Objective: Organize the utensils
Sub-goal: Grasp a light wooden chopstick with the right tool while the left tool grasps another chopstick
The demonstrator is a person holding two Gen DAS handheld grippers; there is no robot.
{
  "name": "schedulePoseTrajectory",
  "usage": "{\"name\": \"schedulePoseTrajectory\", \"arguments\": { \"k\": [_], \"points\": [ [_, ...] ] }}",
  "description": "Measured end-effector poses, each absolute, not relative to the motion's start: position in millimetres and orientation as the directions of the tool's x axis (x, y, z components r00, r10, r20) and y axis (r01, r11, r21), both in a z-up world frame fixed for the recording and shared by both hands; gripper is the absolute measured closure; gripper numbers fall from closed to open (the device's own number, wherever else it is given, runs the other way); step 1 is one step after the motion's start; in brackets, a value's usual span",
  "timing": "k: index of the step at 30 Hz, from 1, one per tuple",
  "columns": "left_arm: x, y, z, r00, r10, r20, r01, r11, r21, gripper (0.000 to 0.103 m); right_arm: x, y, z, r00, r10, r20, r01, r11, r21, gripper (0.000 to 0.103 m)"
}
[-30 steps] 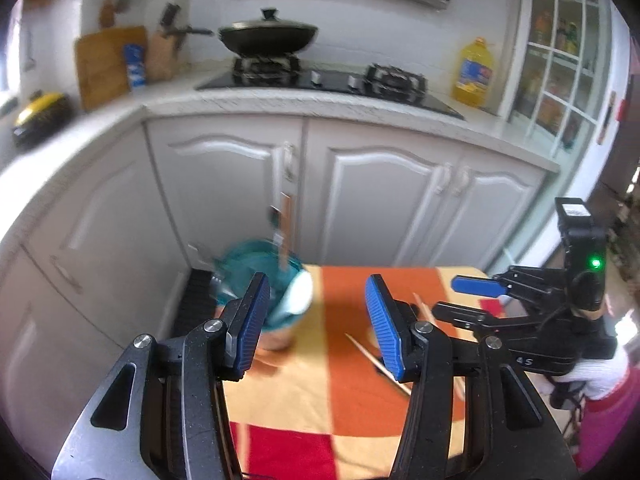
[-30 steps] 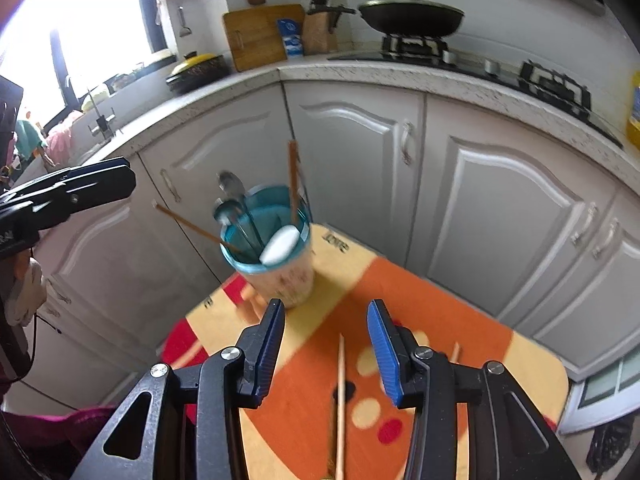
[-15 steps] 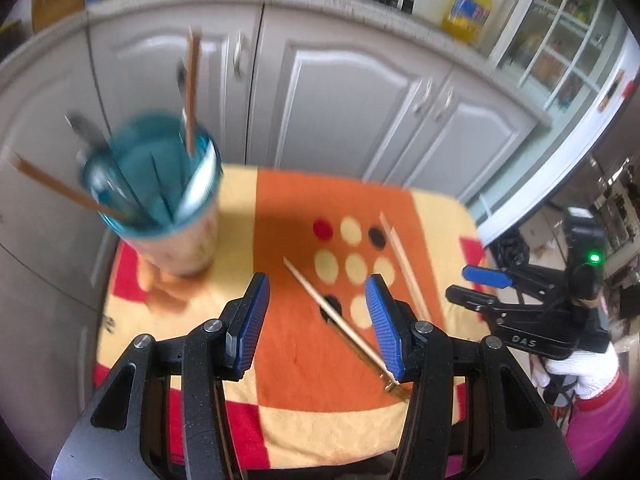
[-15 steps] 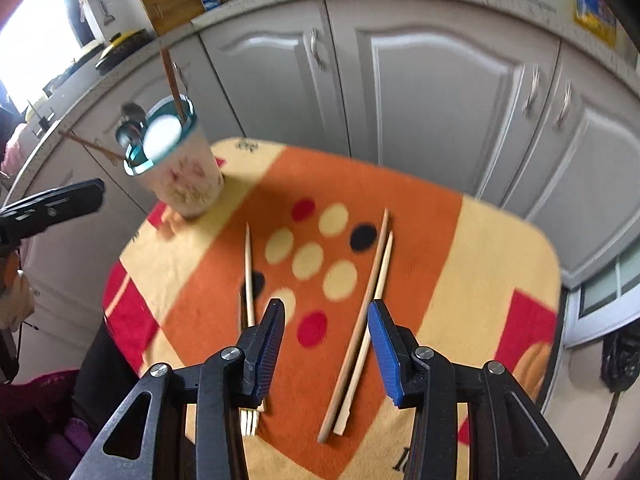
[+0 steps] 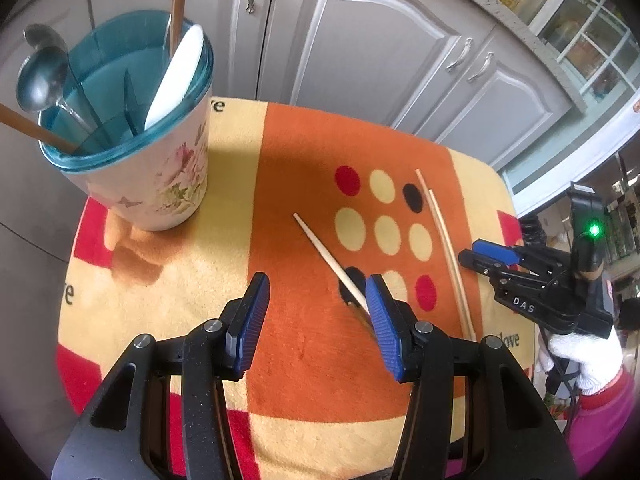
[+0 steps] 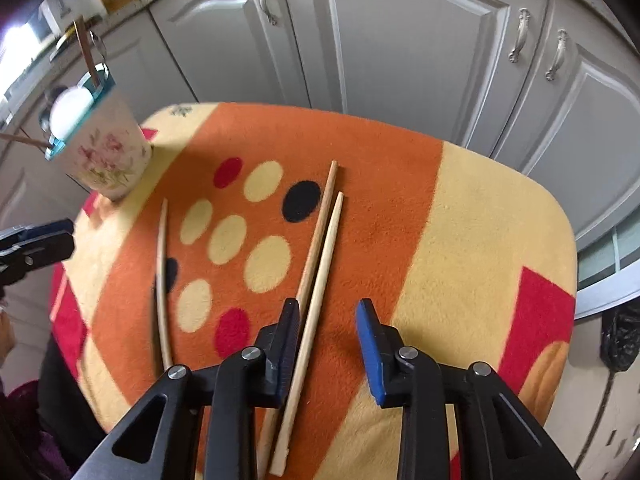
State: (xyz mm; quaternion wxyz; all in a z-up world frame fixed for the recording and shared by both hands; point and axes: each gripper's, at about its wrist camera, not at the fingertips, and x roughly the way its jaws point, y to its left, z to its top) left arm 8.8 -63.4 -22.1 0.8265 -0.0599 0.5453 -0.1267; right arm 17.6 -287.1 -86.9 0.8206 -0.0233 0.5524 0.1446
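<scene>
Two claws hang over a small bench [image 6: 480, 216] draped in an orange and cream blanket, beside grey kitchen cabinets [image 6: 400, 40].

Far ahead and left of the left claw [image 5: 318, 314] stands the floral utensil cup [image 5: 160, 176] with a teal rim, already holding steel spoons [image 5: 40, 80], a white spoon [image 5: 176, 76] and brown chopsticks. The left claw's jaws stand wide apart with nothing between them; a single pale chopstick [image 5: 324, 252] runs from ahead to under its right finger.

The right claw [image 6: 328, 320] has just been closing, its jaws part-way in and not yet pressing; one of the pair of chopsticks [image 6: 320, 248] lies between them, hard by the left finger, its twin partly under that finger.

Risks, as judged: the right claw may pinch only one stick of the pair, or nudge the twin so it rolls. The left may shove its stick sideways.

Room is tight. The blanket's edge lies close to the right of the right claw, and the cup sits near the far left corner.
</scene>
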Motion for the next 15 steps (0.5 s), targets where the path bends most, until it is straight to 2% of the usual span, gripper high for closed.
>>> {"name": "schedulePoseTrajectory", "arguments": {
  "k": [10, 15],
  "points": [
    [19.2, -64.1, -33.6, 0.344, -0.274, -0.898, 0.127, 0.961, -0.245, 0.054, 21.1, -272.0, -103.1, 0.322, 0.127, -0.938, -0.293, 0.956, 0.028, 0.073],
    [21.7, -62.3, -36.0, 0.345, -0.271, -0.899, 0.117, 0.962, -0.245, 0.054, 22.1, -293.4, -100.4, 0.332, 0.08, -0.94, -0.22, 0.976, 0.005, 0.074]
  ]
}}
